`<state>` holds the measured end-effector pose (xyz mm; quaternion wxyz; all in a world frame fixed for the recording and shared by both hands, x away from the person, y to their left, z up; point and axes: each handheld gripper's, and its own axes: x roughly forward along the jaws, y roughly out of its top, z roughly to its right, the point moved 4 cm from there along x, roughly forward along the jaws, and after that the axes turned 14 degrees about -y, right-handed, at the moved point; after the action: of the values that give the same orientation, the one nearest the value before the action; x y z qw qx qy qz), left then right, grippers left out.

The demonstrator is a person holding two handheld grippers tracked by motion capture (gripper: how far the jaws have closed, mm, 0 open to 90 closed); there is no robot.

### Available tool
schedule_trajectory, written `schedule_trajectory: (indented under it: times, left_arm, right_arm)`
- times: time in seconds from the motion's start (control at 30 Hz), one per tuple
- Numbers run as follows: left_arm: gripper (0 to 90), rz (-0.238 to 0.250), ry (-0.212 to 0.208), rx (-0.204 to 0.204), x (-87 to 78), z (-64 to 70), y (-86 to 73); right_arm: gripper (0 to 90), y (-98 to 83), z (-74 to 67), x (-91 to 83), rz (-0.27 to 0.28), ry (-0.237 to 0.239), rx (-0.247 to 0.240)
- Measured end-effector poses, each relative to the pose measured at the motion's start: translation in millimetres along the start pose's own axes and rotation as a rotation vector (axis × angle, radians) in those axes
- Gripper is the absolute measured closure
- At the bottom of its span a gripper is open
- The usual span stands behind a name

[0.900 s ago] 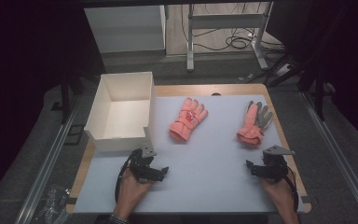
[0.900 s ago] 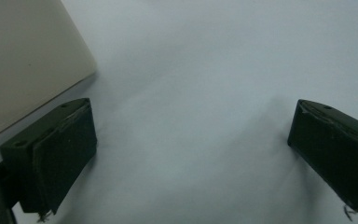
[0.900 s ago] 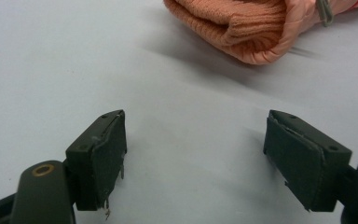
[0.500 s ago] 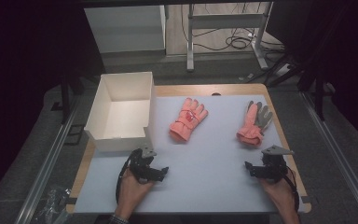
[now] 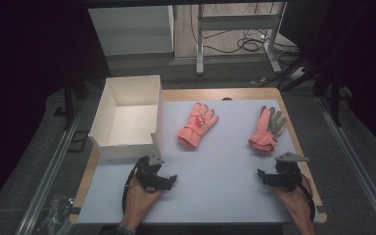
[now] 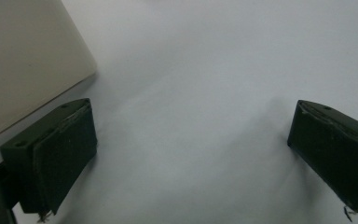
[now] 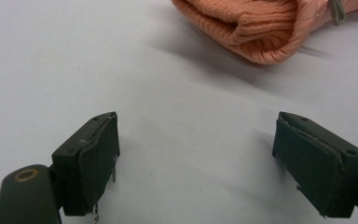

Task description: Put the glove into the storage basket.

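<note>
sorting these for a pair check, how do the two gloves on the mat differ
The middle glove lies near the white box, its back up, all pink-orange with a small red mark; the right glove lies near the table's right edge, showing grey fingers. The middle glove leans its fingers to the right, and so does the right glove, less steeply. Both are pink-orange, flat, with knit cuffs toward the person.

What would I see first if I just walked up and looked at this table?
Two bright orange gloves: one glove lies mid-table, the other glove farther right with grey fingers. An open white box sits at the table's left. Near the front, hands hold the left tongs and right tongs, both open over the pale mat.
</note>
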<state>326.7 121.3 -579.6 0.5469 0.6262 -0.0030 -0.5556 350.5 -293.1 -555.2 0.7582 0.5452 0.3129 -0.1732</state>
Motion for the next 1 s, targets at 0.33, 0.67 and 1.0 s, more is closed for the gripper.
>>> schedule_trajectory:
  times: [0.33, 0.67, 1.0]
  left_arm:
    - [1.2, 0.0, 0.0, 0.001, 0.0, -0.1, 0.0]
    - [1.2, 0.0, 0.0, 0.0, 0.0, 0.0, -0.1]
    - [1.2, 0.0, 0.0, 0.0, 0.0, 0.0, -0.1]
  right_arm:
    - [17.8, 17.4, 11.6, -6.0, 0.01, -0.007, 0.014]
    - [23.7, 38.5, 24.1, -13.9, 0.013, 0.019, 0.027]
    - [27.0, 69.7, 36.1, -9.1, 0.02, 0.025, 0.039]
